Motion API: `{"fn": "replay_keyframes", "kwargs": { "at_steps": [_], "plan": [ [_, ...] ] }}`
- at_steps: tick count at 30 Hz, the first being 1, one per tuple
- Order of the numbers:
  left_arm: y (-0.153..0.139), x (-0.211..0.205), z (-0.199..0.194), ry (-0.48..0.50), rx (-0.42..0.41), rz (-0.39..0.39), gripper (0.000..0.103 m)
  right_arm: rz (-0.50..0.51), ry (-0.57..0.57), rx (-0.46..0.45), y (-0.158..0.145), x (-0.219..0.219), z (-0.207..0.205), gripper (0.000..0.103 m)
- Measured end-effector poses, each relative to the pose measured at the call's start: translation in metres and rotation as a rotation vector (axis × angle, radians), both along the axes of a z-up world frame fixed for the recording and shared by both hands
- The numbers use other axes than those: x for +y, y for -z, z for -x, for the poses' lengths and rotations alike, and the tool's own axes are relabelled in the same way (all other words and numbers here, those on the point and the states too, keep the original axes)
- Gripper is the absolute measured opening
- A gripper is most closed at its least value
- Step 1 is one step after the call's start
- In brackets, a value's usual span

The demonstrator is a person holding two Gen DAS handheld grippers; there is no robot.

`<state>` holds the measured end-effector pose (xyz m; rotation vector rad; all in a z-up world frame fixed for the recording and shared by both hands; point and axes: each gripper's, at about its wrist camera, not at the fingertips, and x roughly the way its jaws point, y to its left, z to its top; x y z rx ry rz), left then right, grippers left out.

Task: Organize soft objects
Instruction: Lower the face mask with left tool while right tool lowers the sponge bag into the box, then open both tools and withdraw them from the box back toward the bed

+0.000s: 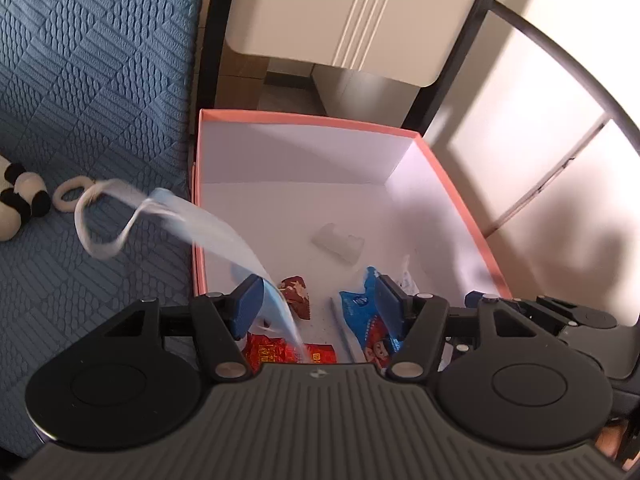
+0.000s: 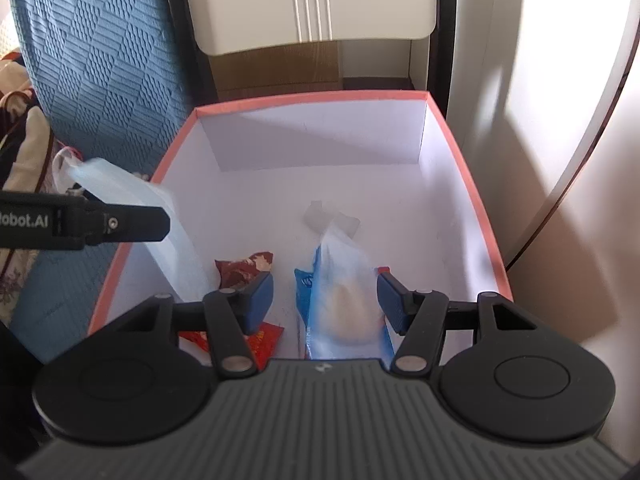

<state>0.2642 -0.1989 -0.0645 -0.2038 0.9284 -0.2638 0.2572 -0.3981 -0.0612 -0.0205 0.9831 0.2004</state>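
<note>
A pink-rimmed white box [image 1: 304, 118] [image 2: 312, 100] lies below both grippers. My left gripper [image 1: 318, 292] [image 2: 160, 224] is open; a blurred light blue face mask [image 1: 216, 228] [image 2: 120, 188] hangs loose over its left finger and the box's left wall. My right gripper [image 2: 325, 288] is open, with a blurred clear bag holding a pale bun [image 2: 344, 300] between its fingers and a gap to the left pad. In the box lie a blue snack packet [image 1: 360, 312] [image 2: 304, 284], a brown wrapper [image 1: 296, 292] [image 2: 244, 266], a red packet [image 1: 272, 352] [image 2: 264, 340] and a clear plastic piece [image 1: 338, 242] [image 2: 320, 216].
A panda plush [image 1: 20, 200] and a white ring [image 1: 72, 194] rest on the blue quilted cover [image 1: 100, 80] left of the box. A white cabinet [image 1: 340, 20] and black frame bars [image 1: 208, 60] stand behind it. A pale wall [image 1: 540, 160] runs along the right.
</note>
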Motion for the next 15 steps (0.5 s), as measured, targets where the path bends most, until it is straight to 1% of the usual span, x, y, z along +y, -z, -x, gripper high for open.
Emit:
{"fn": "replay_keyframes", "kwargs": {
  "at_steps": [5,7,10,13,15],
  "plan": [
    [-0.024,0.006,0.010,0.003,-0.048,-0.010,0.069,-0.009,0.006,-0.035,-0.019,0.006,0.004,0.060],
    [-0.036,0.009,0.015,0.000,-0.075,-0.007,0.076,-0.007,0.006,-0.052,-0.028,0.010,0.006,0.060],
    [-0.054,0.017,0.024,-0.001,-0.120,0.002,0.081,-0.009,0.004,-0.077,-0.044,0.019,0.011,0.060],
    [-0.070,0.027,0.035,-0.006,-0.168,-0.008,0.087,-0.004,-0.003,-0.105,-0.058,0.028,0.017,0.060],
    [-0.080,0.034,0.042,-0.010,-0.196,-0.010,0.088,-0.004,-0.006,-0.123,-0.067,0.033,0.020,0.060]
  ]
}}
